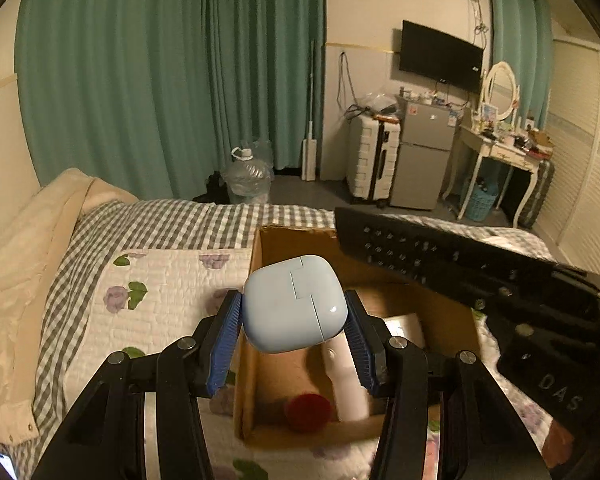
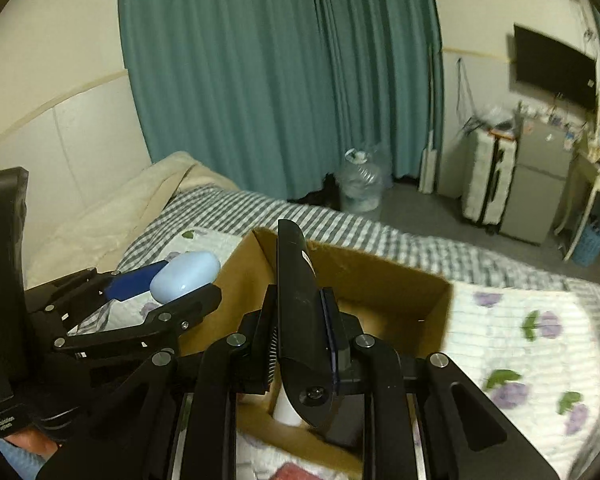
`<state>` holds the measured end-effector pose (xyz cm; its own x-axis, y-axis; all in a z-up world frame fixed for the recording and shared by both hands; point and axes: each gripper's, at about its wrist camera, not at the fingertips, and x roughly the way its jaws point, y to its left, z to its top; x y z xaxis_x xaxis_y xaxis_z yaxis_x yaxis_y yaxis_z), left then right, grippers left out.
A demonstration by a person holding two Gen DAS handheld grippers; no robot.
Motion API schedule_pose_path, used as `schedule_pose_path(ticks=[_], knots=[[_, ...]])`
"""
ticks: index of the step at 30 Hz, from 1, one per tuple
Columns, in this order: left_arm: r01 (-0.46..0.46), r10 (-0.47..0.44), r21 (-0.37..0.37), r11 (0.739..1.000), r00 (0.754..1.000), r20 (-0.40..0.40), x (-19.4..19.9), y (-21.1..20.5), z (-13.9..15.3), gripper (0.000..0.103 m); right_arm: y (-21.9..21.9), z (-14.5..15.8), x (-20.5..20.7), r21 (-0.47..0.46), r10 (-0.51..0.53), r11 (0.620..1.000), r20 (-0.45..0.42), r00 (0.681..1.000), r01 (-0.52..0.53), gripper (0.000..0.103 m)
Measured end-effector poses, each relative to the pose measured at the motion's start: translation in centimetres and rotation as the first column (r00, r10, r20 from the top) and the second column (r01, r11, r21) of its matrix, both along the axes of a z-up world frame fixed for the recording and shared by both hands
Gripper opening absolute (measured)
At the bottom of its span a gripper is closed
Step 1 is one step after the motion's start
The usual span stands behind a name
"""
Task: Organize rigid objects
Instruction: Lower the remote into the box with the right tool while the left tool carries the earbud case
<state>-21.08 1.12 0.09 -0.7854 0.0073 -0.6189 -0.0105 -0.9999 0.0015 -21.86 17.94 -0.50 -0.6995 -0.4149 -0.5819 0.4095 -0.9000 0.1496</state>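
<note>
Left wrist view looks down along the left tool (image 1: pixel 294 320), which hangs above the near-left part of an open cardboard box (image 1: pixel 260 264) on the bed (image 1: pixel 160 220), its blue-padded fingers (image 1: pixel 224 344) clamped on either side of a pale blue case (image 1: pixel 296 304). The case is smooth, glossy and rounded at every corner, with a stepped seam across its top face, and it sits level between the pads, clear of the box floor. Inside the box lie a white cylindrical item (image 1: pixel 350 380) and a round red object (image 1: pixel 307 411), both blurred. Right wrist view shows the right tool (image 2: pixel 302 340) poised over the same box (image 2: pixel 380 276), closed tight on a black remote control (image 2: pixel 296 312). Its long axis runs straight ahead along the fingers, the far end pointing up and away over the box's back wall, the near end overhanging toward the camera. From the left view its button face (image 1: pixel 440 256) is visible, stretched across the box's right side. The bed carries a grey check sheet and a white quilt (image 2: pixel 520 328) printed with purple flowers.
</note>
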Motion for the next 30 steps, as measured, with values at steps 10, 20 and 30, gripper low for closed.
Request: schedule_pose_path(ticks=[10,20,30], knots=[[0.018,-0.016,-0.033,0.999,0.999,0.038,-2.8,0.2,-3.3,0.051,1.2,-6.4,-6.9,-0.108,0.103,0.991,0.191,0.976,-0.084,0.019],[0.035,-0.032,-0.06,0.998,0.999,0.04,-3.1,1.6,-3.4,0.051,2.5,-6.1,-6.9,0.002,-0.05,0.999,0.111,0.993,0.05,0.033],[0.046,-0.045,-0.052,0.998,0.999,0.02,-1.2,3.1,-0.3,0.051,4.4,0.6,-1.9,0.088,-0.212,0.971,-0.093,0.973,0.22,0.042]])
